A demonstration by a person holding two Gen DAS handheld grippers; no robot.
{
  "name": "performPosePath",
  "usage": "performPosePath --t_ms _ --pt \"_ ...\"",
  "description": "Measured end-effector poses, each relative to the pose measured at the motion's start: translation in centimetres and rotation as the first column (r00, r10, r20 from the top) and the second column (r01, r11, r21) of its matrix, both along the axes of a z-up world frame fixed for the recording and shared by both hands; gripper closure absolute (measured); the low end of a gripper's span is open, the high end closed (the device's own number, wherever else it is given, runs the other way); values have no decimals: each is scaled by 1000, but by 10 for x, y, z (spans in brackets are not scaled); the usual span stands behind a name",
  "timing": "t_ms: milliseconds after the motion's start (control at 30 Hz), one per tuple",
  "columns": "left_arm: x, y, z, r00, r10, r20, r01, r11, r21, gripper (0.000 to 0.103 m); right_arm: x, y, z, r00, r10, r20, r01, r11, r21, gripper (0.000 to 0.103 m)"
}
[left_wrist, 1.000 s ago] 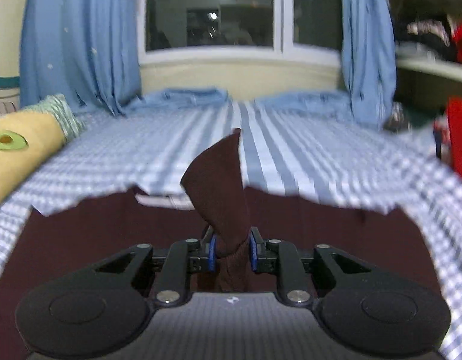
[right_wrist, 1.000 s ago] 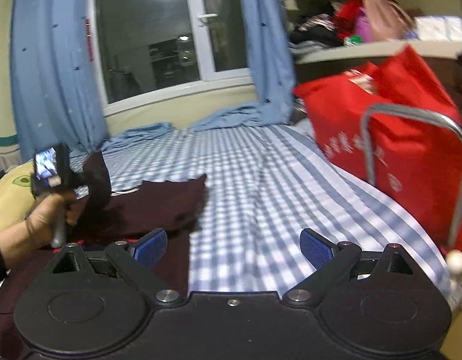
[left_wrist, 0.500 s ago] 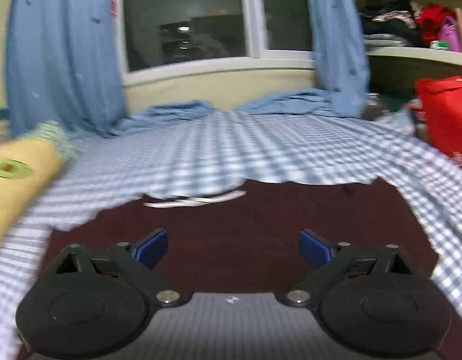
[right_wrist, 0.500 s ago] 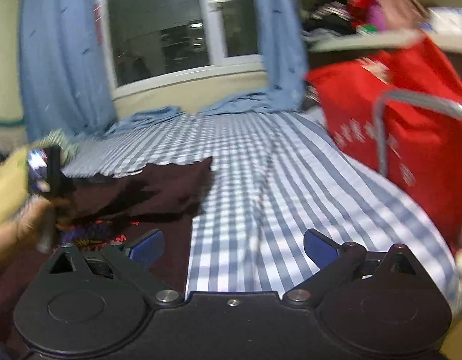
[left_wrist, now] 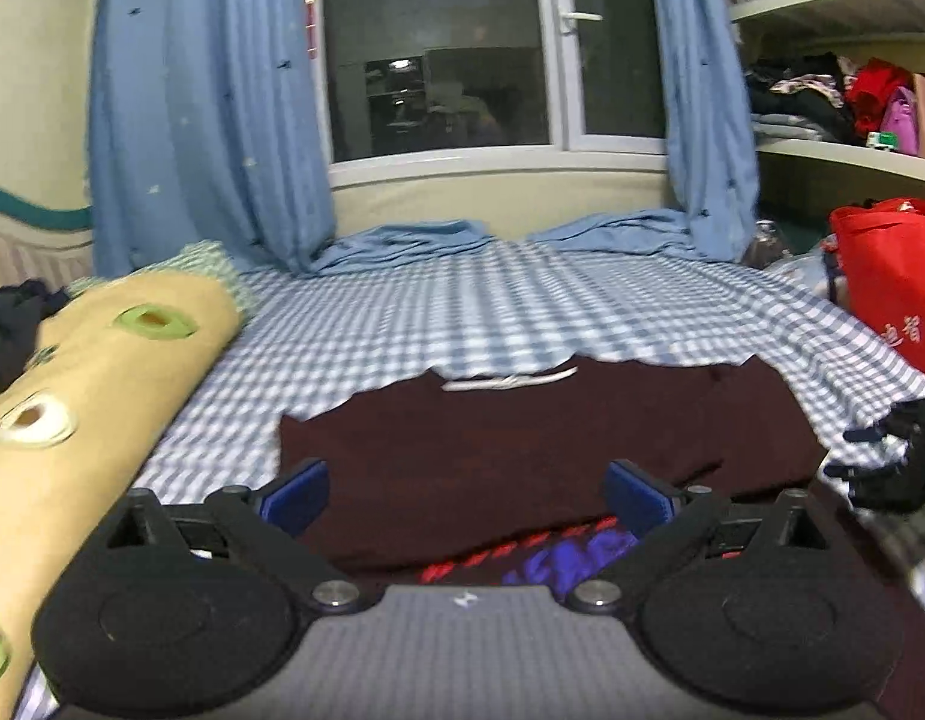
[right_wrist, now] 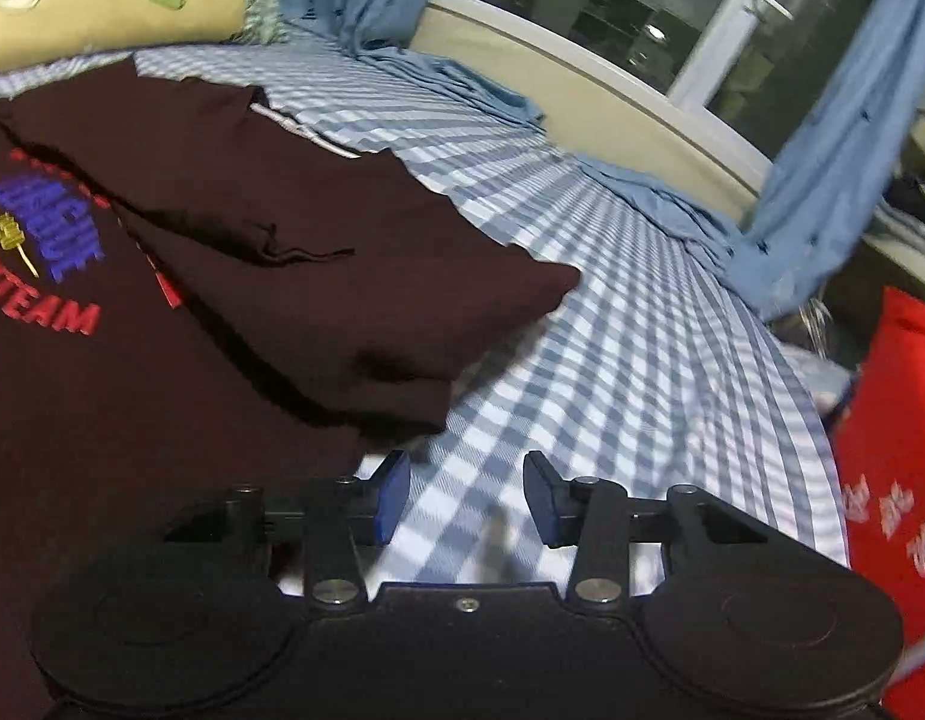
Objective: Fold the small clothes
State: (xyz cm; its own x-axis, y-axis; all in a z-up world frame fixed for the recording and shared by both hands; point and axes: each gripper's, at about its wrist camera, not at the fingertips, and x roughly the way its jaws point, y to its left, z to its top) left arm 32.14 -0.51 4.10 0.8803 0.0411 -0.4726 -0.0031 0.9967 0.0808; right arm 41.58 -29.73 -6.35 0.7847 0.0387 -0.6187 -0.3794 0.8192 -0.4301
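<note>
A dark maroon T-shirt (left_wrist: 522, 450) lies on the blue checked bed sheet (left_wrist: 492, 312), its top part folded down over the red and blue chest print (left_wrist: 552, 552). My left gripper (left_wrist: 462, 495) is wide open and empty above the shirt's near part. In the right wrist view the shirt (right_wrist: 222, 252) fills the left side, with its folded sleeve (right_wrist: 426, 312) just ahead. My right gripper (right_wrist: 465, 501) is half open and empty, low over the sheet (right_wrist: 612, 330) beside the shirt's right edge. It also shows at the right edge of the left wrist view (left_wrist: 882, 462).
A yellow bolster pillow (left_wrist: 84, 396) lies along the bed's left side. A red bag (left_wrist: 894, 276) stands at the right edge, also in the right wrist view (right_wrist: 894, 480). Blue curtains (left_wrist: 204, 120) and a window are at the far end, shelves of clothes (left_wrist: 834, 102) at right.
My left gripper let go of the maroon fabric, opened wide and pulled back. My right gripper swung down and left to the shirt's right edge and narrowed its jaws.
</note>
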Motion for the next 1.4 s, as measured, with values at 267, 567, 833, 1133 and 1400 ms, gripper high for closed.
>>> performPosePath --t_ms 267,567,833,1133,1400 --pt "-29 25 -16 995 90 -43 -92 994 -53 2 13 5 -6 998 54 28 -55 998 30 94" --pt "-18 20 -22 995 64 -76 -70 994 -84 2 -8 -1 30 1000 -28 7 26 979 200 103" --pt "41 -26 -17 989 -127 -75 118 986 -121 2 -16 5 1 997 -66 28 61 987 147 96" --pt "199 -158 -31 959 -262 -107 268 962 53 1 -14 20 -8 984 97 148 -98 995 -3 99" --pt "304 -215 -68 757 -618 -213 594 786 -170 1 -21 10 -3 983 89 163 -97 994 44 101"
